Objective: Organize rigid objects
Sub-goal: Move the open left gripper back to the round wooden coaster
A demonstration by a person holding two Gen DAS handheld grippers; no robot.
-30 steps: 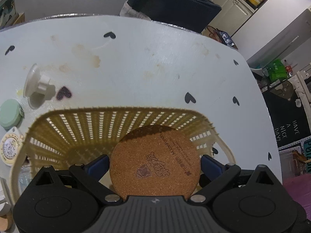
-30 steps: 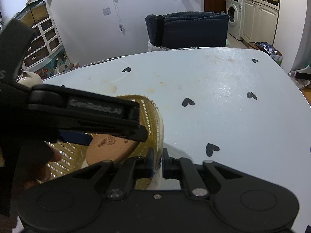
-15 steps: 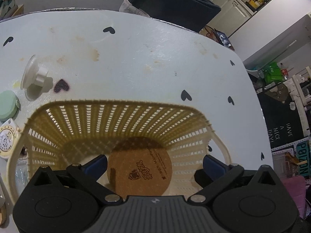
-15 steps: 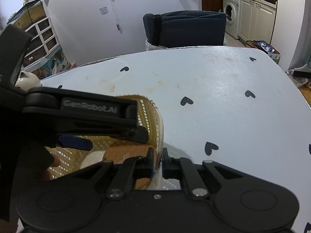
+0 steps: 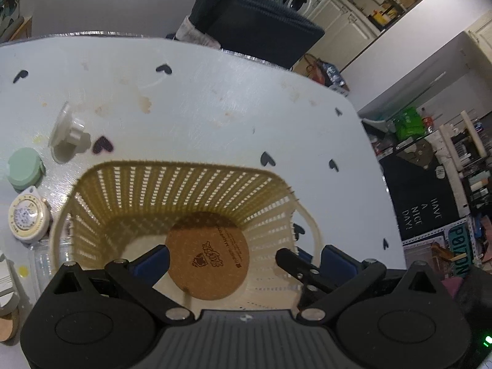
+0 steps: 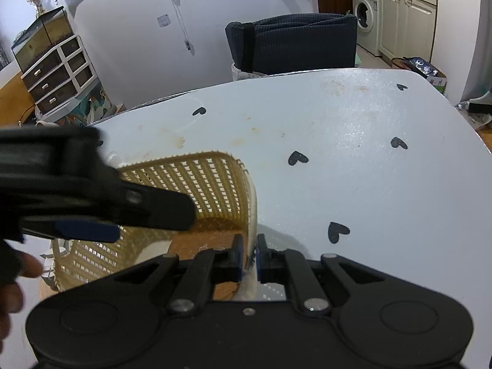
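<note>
A tan woven plastic basket [image 5: 184,184] stands on the white table with black hearts [image 5: 215,107]. A round cork coaster [image 5: 207,261] lies flat on the basket's bottom. My left gripper [image 5: 243,261] hangs open above the basket, its blue pads apart and clear of the coaster. In the right wrist view my right gripper [image 6: 249,252] is shut on the basket's [image 6: 200,178] right rim. There the left gripper [image 6: 153,224] shows blurred over the basket, with the coaster [image 6: 209,236] below it. A hand [image 6: 12,276] shows at the left edge.
Left of the basket lie a beige suction knob [image 5: 69,136], a green round lid [image 5: 24,169] and a white round case [image 5: 27,218]. A dark chair back [image 5: 258,30] stands behind the far table edge. The table's right edge [image 5: 378,184] is near the basket.
My left gripper let go of the cork coaster, which dropped to the basket's bottom. The left gripper then rose above the basket. The right gripper kept still on the rim.
</note>
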